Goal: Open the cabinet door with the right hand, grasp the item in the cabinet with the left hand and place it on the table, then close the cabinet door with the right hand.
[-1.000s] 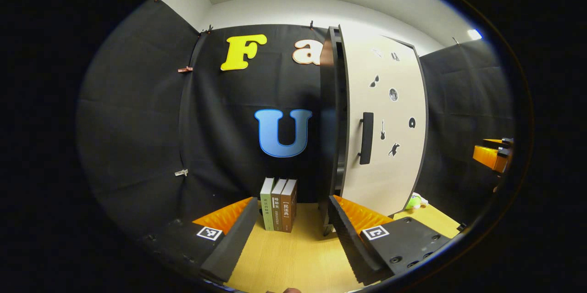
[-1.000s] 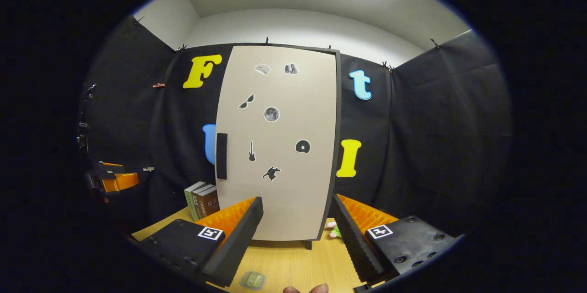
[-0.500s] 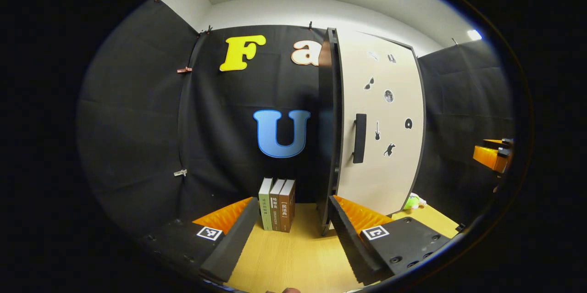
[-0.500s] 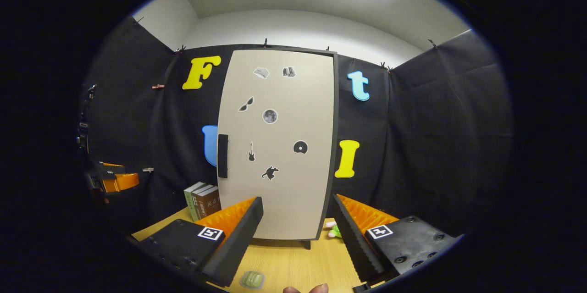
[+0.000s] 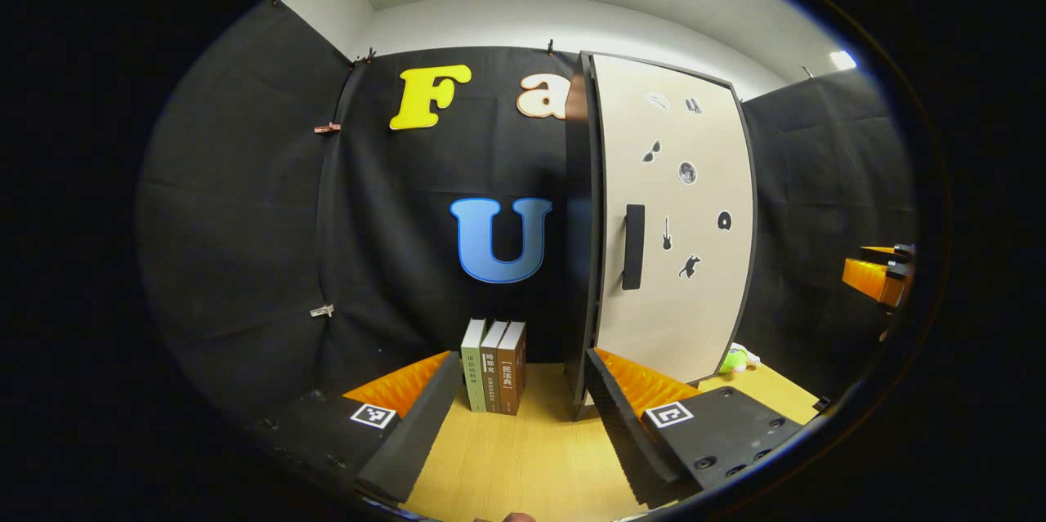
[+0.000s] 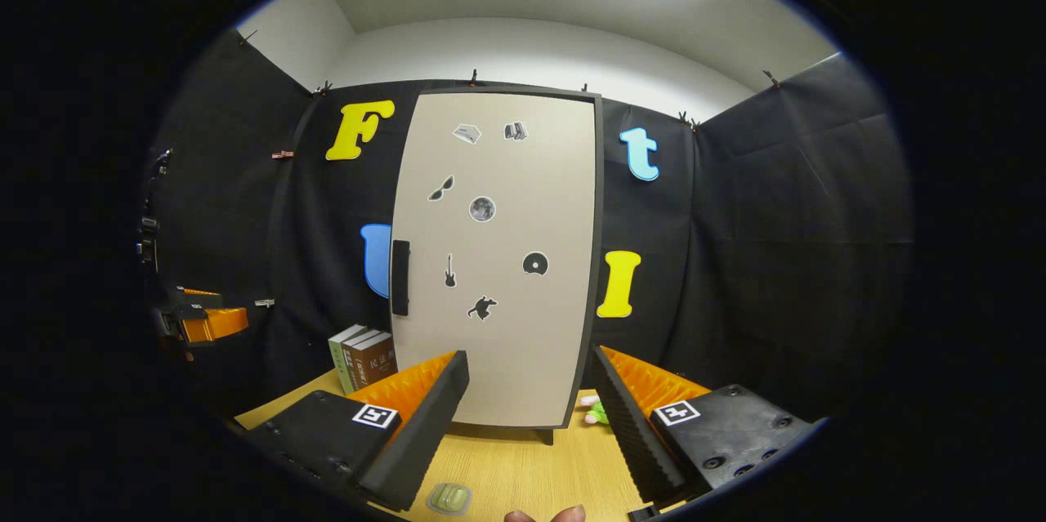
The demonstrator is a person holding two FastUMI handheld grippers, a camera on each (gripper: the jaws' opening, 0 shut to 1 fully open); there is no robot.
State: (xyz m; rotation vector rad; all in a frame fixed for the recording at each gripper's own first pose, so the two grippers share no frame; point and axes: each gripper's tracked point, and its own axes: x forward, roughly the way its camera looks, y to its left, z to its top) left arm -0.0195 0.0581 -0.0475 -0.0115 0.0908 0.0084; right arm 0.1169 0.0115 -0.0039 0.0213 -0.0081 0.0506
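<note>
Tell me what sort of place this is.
Most likely a staged recording booth, not a real home. Black cloth hangs clipped around as walls, a small cabinet with stickers on its shut door stands on a wooden table, and three books stand upright beside it as props.

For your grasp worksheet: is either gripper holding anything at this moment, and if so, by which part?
Nothing is held. The left gripper and right gripper both stand open and empty, apart from the cabinet door.
</note>
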